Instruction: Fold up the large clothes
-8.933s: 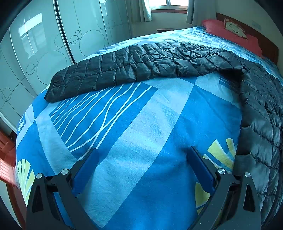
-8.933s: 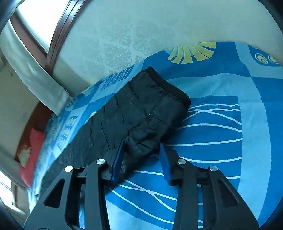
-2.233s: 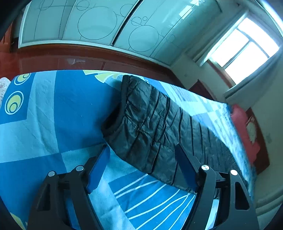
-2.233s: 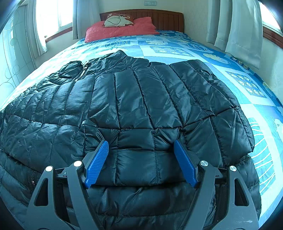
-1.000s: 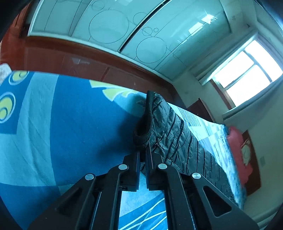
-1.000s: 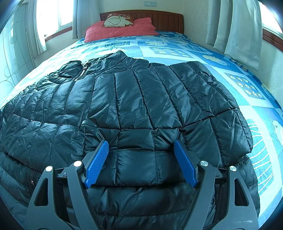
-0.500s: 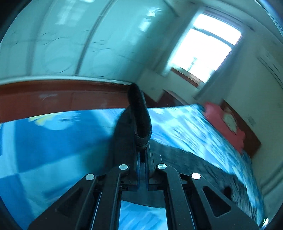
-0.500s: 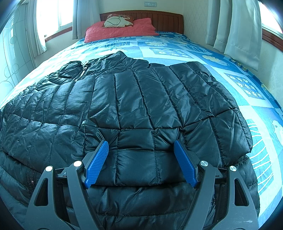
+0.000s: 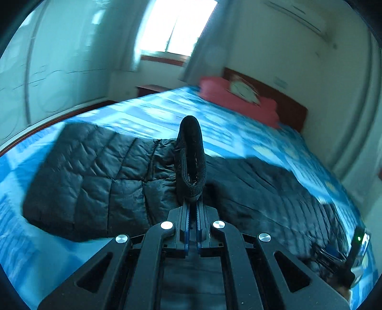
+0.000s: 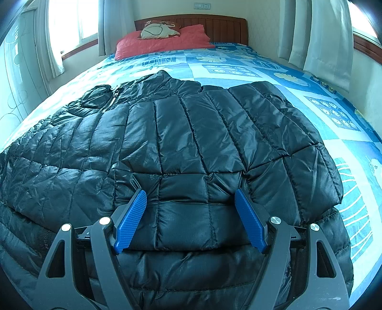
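A black quilted puffer jacket lies spread on the blue patterned bed, collar toward the headboard. My right gripper is open and rests low on the jacket's body, its blue pads apart on either side of a quilted panel. My left gripper is shut on the sleeve cuff, which stands up from the jaws, lifted above the jacket. The sleeve bends back over the jacket body. The right gripper shows at the far right edge in the left wrist view.
The bed has a red pillow and wooden headboard at the far end. Curtains hang at the right, a window at the left. A glass wardrobe stands beside the bed.
My left gripper closed on the sleeve cuff, lifted it off the bed and swung it toward the jacket body. My right gripper has stayed still and open.
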Demonstrator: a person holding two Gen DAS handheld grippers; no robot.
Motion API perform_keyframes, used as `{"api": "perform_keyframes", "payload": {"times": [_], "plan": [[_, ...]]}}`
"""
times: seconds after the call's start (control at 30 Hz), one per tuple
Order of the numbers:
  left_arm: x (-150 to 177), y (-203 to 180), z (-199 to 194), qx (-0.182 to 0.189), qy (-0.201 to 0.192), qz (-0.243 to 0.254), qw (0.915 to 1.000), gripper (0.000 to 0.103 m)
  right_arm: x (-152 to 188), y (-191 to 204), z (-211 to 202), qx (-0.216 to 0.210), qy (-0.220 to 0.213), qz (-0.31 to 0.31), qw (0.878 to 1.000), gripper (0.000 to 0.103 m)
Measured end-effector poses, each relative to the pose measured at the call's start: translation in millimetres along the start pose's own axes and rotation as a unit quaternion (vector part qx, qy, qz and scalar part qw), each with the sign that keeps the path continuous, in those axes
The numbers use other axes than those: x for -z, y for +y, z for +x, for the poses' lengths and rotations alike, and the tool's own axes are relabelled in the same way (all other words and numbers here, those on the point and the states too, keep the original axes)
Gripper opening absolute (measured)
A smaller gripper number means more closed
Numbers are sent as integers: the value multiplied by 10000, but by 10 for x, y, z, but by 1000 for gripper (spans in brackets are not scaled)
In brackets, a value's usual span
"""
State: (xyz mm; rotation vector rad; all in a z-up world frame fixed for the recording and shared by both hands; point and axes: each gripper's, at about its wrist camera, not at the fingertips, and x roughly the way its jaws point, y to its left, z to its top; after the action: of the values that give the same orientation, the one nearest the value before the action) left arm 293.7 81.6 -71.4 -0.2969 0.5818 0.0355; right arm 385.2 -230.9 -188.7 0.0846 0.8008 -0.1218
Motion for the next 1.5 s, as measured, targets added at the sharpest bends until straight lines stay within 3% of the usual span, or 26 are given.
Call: {"api": "perform_keyframes", "payload": {"times": [0.27, 0.4, 0.87, 1.17, 1.2, 1.33, 1.4, 1.5], "plan": [[467, -975, 348, 409, 506, 944, 9934, 3, -21, -55, 25, -88, -26, 64, 9999, 77], [656, -1180, 413, 407, 627, 1268, 9891, 3, 5, -36, 16, -98, -47, 89, 9999, 77], [907, -1310, 690, 128, 1138, 1566, 9810, 4, -7, -46, 17, -76, -36, 75, 9999, 77], [811, -1350, 521, 58, 1209, 1704, 9779, 6, -40, -6, -33, -80, 16, 62, 9999, 78], [793, -1327, 474, 94, 1229, 1684, 9780, 11, -54, 5, -58, -74, 14, 61, 10000, 78], [702, -1163, 242, 129, 1088, 1596, 9811, 52, -76, 57, -345, -154, -218, 252, 9993, 78], [657, -1044, 136, 260, 1028, 1498, 9830, 58, -106, 144, -470, -387, -280, 340, 9983, 78], [606, -870, 8, 145, 937, 1510, 9840, 58, -164, 383, -618, -907, -281, 377, 9948, 78]]}}
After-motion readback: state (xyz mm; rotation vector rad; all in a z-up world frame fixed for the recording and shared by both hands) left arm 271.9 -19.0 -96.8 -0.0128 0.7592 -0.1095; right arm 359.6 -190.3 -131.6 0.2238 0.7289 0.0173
